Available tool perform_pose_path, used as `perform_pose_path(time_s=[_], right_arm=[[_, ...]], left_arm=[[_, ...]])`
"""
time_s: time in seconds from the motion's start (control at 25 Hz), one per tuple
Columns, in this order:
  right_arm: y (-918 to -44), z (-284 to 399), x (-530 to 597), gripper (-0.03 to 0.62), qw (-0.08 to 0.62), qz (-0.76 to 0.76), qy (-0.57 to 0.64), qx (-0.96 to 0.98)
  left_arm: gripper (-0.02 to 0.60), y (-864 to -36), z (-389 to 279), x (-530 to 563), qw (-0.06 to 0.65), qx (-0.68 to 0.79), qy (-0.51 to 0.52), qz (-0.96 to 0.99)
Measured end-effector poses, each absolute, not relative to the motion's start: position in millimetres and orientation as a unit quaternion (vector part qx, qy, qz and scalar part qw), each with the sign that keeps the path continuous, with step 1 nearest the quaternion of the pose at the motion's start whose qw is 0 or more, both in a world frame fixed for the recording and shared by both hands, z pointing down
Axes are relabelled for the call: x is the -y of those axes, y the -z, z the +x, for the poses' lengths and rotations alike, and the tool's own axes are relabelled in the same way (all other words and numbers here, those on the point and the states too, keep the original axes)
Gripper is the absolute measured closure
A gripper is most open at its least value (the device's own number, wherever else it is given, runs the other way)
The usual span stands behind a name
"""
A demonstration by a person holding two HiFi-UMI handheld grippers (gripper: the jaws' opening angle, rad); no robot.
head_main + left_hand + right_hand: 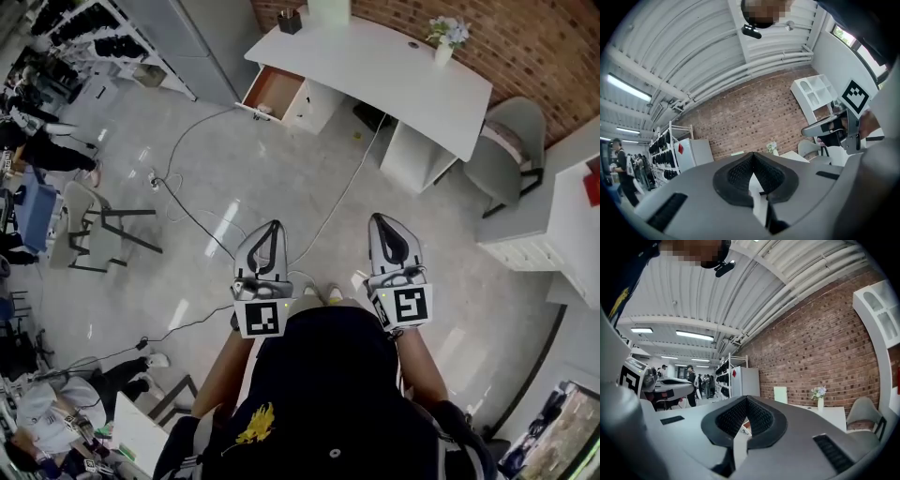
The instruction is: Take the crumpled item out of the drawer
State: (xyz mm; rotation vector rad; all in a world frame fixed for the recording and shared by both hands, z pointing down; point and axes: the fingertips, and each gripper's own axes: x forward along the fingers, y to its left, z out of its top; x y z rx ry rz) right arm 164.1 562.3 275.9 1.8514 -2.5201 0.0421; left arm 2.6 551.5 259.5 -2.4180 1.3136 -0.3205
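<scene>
A white desk point(394, 66) stands across the floor ahead of me, and its wooden drawer point(272, 92) at the left end is pulled open. A small pale thing point(263, 110) lies at the drawer's near edge; I cannot tell what it is. I hold both grippers at waist height, pointing toward the desk and far from it. The left gripper point(274, 225) is shut with nothing in it, its black pads point(736, 176) meeting at the tip. The right gripper point(377, 218) is likewise shut and empty, and its tip point(746, 398) is closed.
Cables point(187, 202) trail over the floor between me and the desk. A grey chair point(506, 145) stands at the desk's right end and a white cabinet point(553, 234) further right. A folding chair point(89, 225) and several people are at the left. A flower vase point(444, 42) sits on the desk.
</scene>
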Motion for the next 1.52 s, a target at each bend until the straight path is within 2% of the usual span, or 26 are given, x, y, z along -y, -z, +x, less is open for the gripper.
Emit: perform_pose_path(time_s=[0.08, 0.2, 0.28, 0.84, 1.04, 1.52], right_arm=[[-276.4, 160.7, -555.7, 0.568, 0.011, 0.585, -0.011, 0.811], [-274.7, 152.8, -545.4, 0.568, 0.013, 0.574, -0.007, 0.819], [-272.6, 148.8, -539.8, 0.568, 0.014, 0.566, -0.001, 0.824], [-269.9, 149.4, -493.1, 0.568, -0.007, 0.543, -0.026, 0.839], [-275.5, 129.7, -453.3, 0.568, 0.010, 0.523, -0.021, 0.852], [-299.3, 73.2, -275.5, 0.568, 0.045, 0.532, -0.036, 0.845]], left_arm=[[0.565, -258.1, -0.4, -545.5, 0.181, -0.473, 0.109, -0.855], [0.565, -258.2, -17.5, -534.5, 0.085, -0.522, 0.039, -0.848], [0.565, -256.5, -27.4, -529.7, 0.062, -0.535, 0.022, -0.842], [0.565, -246.5, -38.8, -501.2, 0.064, -0.571, 0.008, -0.819], [0.565, -261.0, -52.7, -475.5, 0.060, -0.577, 0.013, -0.815], [0.565, -281.5, -121.6, -284.3, 0.057, -0.572, -0.004, -0.819]])
